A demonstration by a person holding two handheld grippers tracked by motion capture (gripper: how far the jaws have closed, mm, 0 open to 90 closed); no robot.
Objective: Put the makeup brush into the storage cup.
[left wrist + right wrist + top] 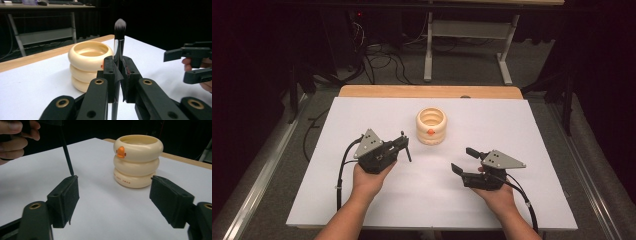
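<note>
Makeup brush (119,42) stands upright, pinched between the pressed-together jaws of the left gripper (119,75), its dark bristle head up top and its shiny ferrule just above the pads. From the high view the same brush (405,146) shows as a thin dark stick at the tip of the left gripper (401,145), held above the white table (362,200), left of the middle. In the right gripper view its black handle (67,160) slants down toward the tabletop, the tip just above the surface as far as I can tell.

Just beyond the brush sits a cream holder (431,126) shaped like three stacked rings, with a small orange beak on its side; it stands near the back middle of the table, open at the top.

The right gripper (466,161) hangs off to the right, well apart from the brush, its jaws spread wide with nothing between them (113,200).
</note>
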